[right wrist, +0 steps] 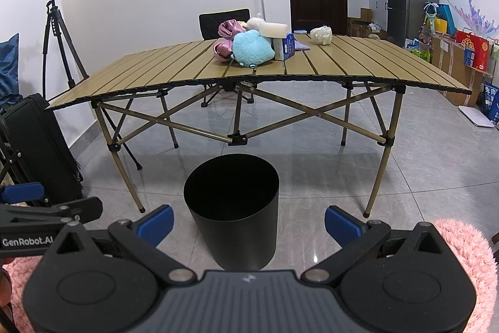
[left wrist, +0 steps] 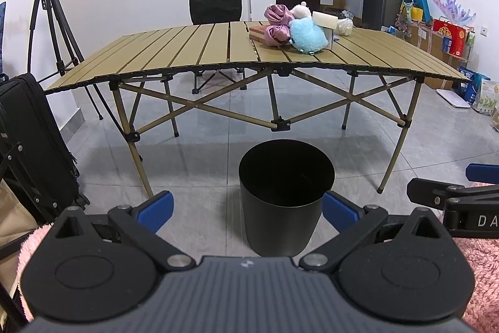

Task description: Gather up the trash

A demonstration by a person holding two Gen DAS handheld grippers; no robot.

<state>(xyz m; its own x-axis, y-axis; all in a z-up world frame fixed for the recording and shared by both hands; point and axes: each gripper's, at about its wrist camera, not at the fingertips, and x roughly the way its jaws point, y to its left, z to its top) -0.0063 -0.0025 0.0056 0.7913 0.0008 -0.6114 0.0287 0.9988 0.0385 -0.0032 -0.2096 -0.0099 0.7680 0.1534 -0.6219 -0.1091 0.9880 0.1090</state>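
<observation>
Black bin (left wrist: 285, 195) is standing upright on the floor, mouth up, near side of the folding table (left wrist: 187, 52); inside is reading dark, contents unclear. Left gripper (left wrist: 248, 209) and right gripper (right wrist: 249, 222) are both hovering with jaws spread, holding nothing. Plush toys (right wrist: 251, 47) are sitting on the far tabletop.

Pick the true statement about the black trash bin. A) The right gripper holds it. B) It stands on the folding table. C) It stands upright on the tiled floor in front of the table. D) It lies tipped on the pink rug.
C: the black trash bin stands upright on the grey tiled floor in front of the folding table, with the open right gripper short of it.
</observation>
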